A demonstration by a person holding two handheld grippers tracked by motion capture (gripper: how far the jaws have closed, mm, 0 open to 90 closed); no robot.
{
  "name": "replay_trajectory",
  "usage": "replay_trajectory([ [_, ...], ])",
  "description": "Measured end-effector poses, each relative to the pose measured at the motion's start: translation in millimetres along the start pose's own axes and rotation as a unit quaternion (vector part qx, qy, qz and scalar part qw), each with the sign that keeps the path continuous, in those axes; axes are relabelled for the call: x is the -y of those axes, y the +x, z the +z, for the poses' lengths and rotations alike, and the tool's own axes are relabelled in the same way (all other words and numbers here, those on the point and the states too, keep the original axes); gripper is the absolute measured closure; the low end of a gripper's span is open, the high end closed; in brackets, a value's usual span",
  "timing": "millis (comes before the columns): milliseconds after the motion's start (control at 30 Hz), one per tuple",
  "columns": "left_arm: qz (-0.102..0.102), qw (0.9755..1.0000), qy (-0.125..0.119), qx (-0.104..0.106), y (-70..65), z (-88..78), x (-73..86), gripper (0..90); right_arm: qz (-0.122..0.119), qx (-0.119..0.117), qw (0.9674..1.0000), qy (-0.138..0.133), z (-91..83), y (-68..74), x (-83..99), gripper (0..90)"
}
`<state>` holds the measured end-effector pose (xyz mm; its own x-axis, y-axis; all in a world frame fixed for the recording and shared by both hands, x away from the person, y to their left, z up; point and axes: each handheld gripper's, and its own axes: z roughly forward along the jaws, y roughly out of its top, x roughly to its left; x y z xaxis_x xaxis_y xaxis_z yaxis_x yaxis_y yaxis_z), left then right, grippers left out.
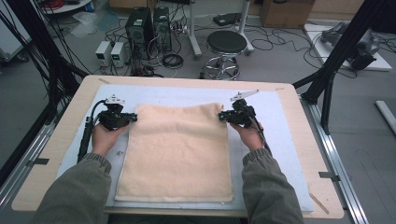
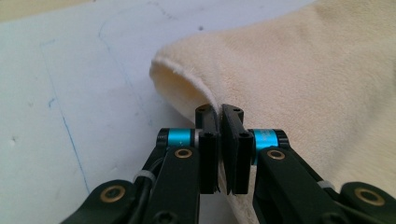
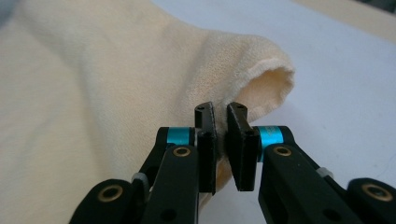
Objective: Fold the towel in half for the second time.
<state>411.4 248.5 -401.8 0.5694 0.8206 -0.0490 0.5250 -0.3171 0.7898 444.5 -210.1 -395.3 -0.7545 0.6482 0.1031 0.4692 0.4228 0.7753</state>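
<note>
A cream towel (image 1: 177, 149) lies folded on the white mat (image 1: 280, 121), its far edge toward the table's back. My left gripper (image 1: 133, 116) is shut on the towel's far left corner, and my right gripper (image 1: 222, 115) is shut on the far right corner. In the left gripper view the black jaws of that gripper (image 2: 219, 114) pinch the towel's (image 2: 303, 84) edge, and the corner bulges up off the mat. In the right gripper view that gripper (image 3: 219, 112) clamps the towel's (image 3: 93, 93) folded edge, which curls open beside it.
The mat covers a pale wooden table (image 1: 60, 135). A person's sleeves (image 1: 79, 191) come in from the bottom. Beyond the table stand a black stool (image 1: 225, 46), computer towers (image 1: 140, 25) and cables on the floor. A black frame post (image 1: 336, 60) rises at the right.
</note>
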Motion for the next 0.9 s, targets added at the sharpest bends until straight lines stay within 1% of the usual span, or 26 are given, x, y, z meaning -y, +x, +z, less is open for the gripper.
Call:
replay_trajectory([
  [33, 0.007, 0.9999, -0.007, 0.002, -2.7, -7.5, 0.7, 85.1, -0.008, -0.005, 0.9999, -0.004, -7.4, 5.4, -1.3, 83.0],
  [100, 0.02, 0.9995, -0.021, 0.01, -9.2, -24.6, 4.7, 85.2, -0.031, -0.015, 0.9993, -0.015, -23.2, 18.8, -0.6, 83.0],
  [167, 0.038, 0.9988, -0.027, 0.018, -18.5, -42.0, 13.6, 85.1, -0.052, -0.024, 0.9983, -0.011, -39.3, 34.6, 4.6, 83.0],
  [200, 0.048, 0.9983, -0.026, 0.022, -24.2, -50.6, 20.0, 85.1, -0.062, -0.033, 0.9975, -0.013, -46.4, 42.4, 9.3, 83.0],
  [233, 0.059, 0.9977, -0.022, 0.027, -30.3, -58.5, 27.3, 85.1, -0.068, -0.042, 0.9968, -0.007, -53.1, 50.7, 15.4, 82.9],
  [267, 0.068, 0.9969, -0.024, 0.033, -36.9, -65.8, 36.7, 85.0, -0.075, -0.049, 0.996, 0.0, -58.3, 59.0, 22.7, 82.8],
  [300, 0.073, 0.9962, -0.02, 0.043, -42.6, -71.8, 46.9, 84.8, -0.077, -0.057, 0.9953, 0.017, -61.6, 66.8, 29.8, 81.8],
  [333, 0.079, 0.9956, -0.013, 0.049, -47.4, -76.4, 57.2, 84.5, -0.083, -0.066, 0.9937, 0.038, -62.8, 73.9, 36.7, 81.0],
  [367, 0.077, 0.9955, -0.005, 0.055, -51.4, -79.1, 67.4, 83.6, -0.087, -0.07, 0.9928, 0.044, -63.9, 80.0, 44.7, 78.8],
  [400, 0.074, 0.9954, 0.006, 0.06, -53.4, -81.6, 76.3, 81.9, -0.086, -0.073, 0.9921, 0.056, -64.0, 83.4, 51.4, 73.3],
  [433, 0.074, 0.9953, 0.015, 0.061, -54.0, -84.0, 83.4, 77.6, -0.089, -0.065, 0.9915, 0.07, -64.7, 85.8, 57.0, 66.7],
  [467, 0.069, 0.9955, 0.019, 0.062, -53.9, -86.3, 88.2, 71.1, -0.09, -0.054, 0.9917, 0.074, -66.6, 86.6, 61.4, 62.7],
  [500, 0.065, 0.9955, 0.021, 0.065, -52.3, -88.8, 90.5, 67.1, -0.083, -0.05, 0.9927, 0.071, -69.5, 85.2, 64.5, 59.2],
  [567, 0.057, 0.9964, 0.016, 0.061, -48.6, -92.1, 87.9, 57.9, -0.067, -0.038, 0.9955, 0.056, -74.7, 78.2, 66.0, 53.1],
  [633, 0.059, 0.9966, 0.012, 0.056, -44.9, -93.2, 79.5, 51.7, -0.054, -0.032, 0.9973, 0.037, -78.1, 72.1, 63.2, 48.5],
  [667, 0.061, 0.9967, 0.008, 0.053, -43.4, -92.6, 74.4, 49.1, -0.055, -0.029, 0.9977, 0.028, -78.0, 69.6, 60.8, 46.8],
  [700, 0.064, 0.9967, 0.005, 0.05, -41.7, -91.2, 69.0, 46.3, -0.054, -0.025, 0.9979, 0.025, -77.4, 68.2, 57.9, 45.3],
  [733, 0.065, 0.9968, 0.001, 0.048, -40.1, -88.9, 63.5, 44.0, -0.058, -0.021, 0.9979, 0.022, -75.4, 65.9, 54.8, 44.1],
  [800, 0.064, 0.9969, -0.007, 0.045, -36.8, -82.0, 52.2, 42.0, -0.057, -0.02, 0.9979, 0.022, -68.9, 61.2, 47.9, 42.1],
  [833, 0.058, 0.9972, -0.013, 0.045, -35.6, -77.9, 47.6, 41.3, -0.055, -0.02, 0.998, 0.022, -64.5, 58.8, 44.5, 41.1],
  [900, 0.051, 0.9974, -0.016, 0.048, -33.2, -68.2, 38.8, 39.3, -0.053, -0.024, 0.9981, 0.021, -55.1, 52.9, 38.2, 38.8],
])
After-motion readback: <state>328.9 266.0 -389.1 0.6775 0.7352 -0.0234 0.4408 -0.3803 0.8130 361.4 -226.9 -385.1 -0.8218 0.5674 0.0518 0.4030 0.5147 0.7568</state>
